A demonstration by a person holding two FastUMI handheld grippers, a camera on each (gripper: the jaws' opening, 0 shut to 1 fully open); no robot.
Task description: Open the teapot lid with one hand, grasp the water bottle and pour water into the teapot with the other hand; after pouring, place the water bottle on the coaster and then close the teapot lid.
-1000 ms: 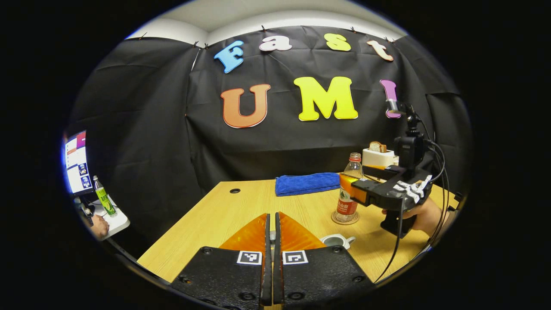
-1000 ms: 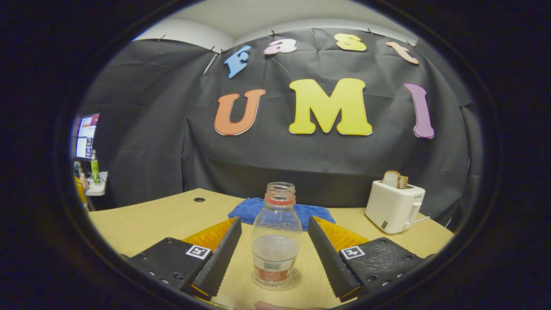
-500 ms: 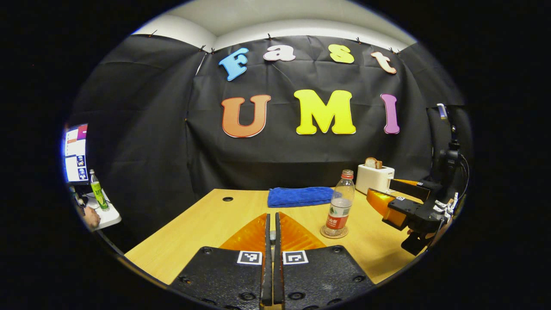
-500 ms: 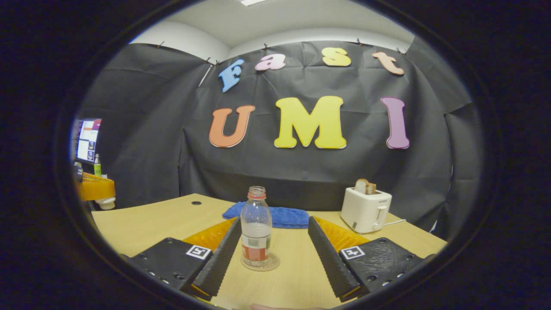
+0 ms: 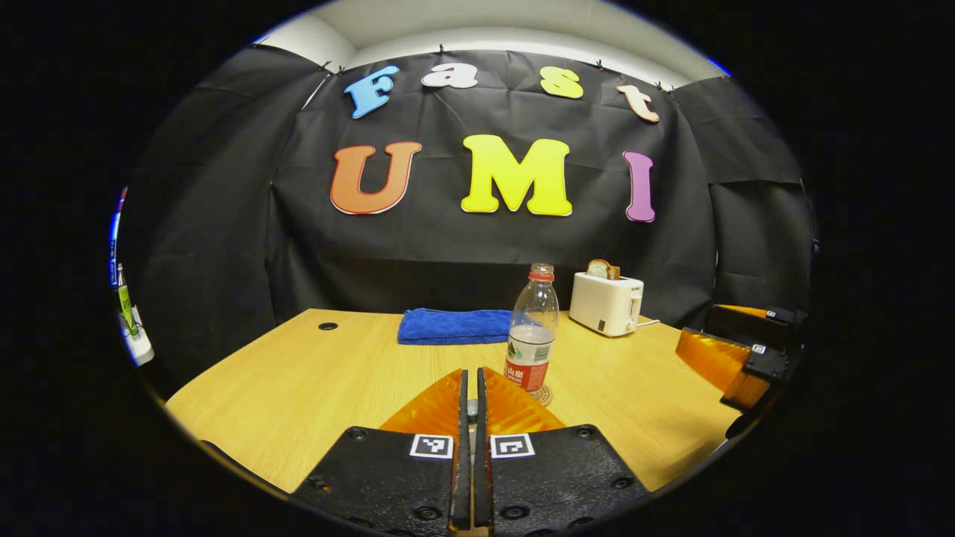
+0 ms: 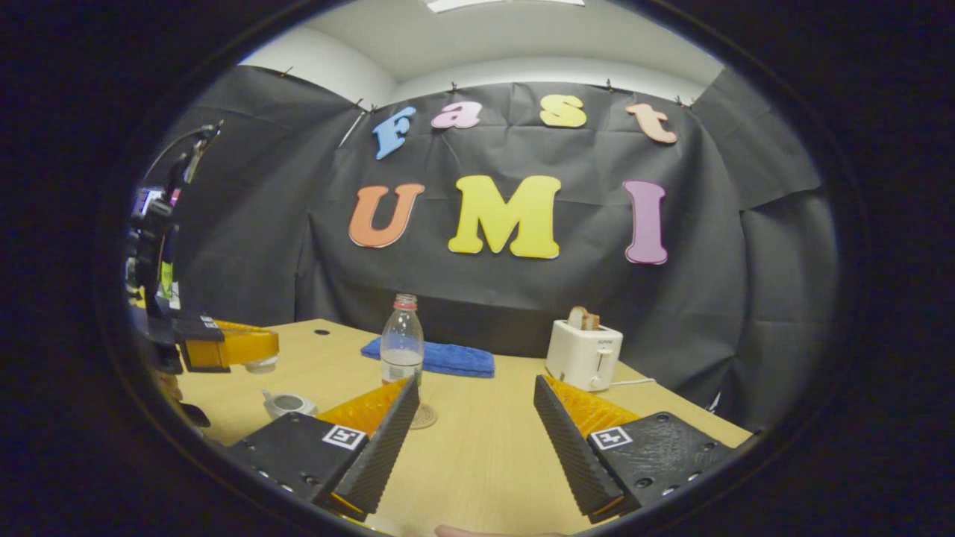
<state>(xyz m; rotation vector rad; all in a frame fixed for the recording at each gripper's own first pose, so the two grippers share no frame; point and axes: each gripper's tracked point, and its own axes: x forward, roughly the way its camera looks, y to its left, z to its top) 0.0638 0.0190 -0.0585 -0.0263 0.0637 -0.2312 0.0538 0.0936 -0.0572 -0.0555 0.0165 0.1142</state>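
Observation:
The clear water bottle (image 5: 533, 335) with a red label stands upright on a round coaster (image 5: 545, 396) mid-table. My left gripper (image 5: 468, 373) is shut, a small grey knob pinched between its fingers. From the right gripper view, the left gripper (image 6: 257, 347) hangs at the left above the table with the pale teapot lid (image 6: 262, 365) under its tip. Below it sits the small teapot (image 6: 288, 403), its top uncovered. My right gripper (image 6: 475, 384) is open and holds nothing, back from the bottle (image 6: 401, 339) and coaster (image 6: 424, 416). The right gripper (image 5: 695, 327) also shows at the table's right edge.
A folded blue cloth (image 5: 455, 326) lies at the back of the wooden table (image 5: 313, 380). A white toaster (image 5: 606, 302) with bread in it stands back right. A cable hole (image 5: 327, 326) is at the back left. A side desk with a green bottle (image 5: 123, 306) is far left.
My right gripper has drawn back from the bottle, which stays on the coaster. The left gripper, still shut, has pulled back too, and the teapot has left its view.

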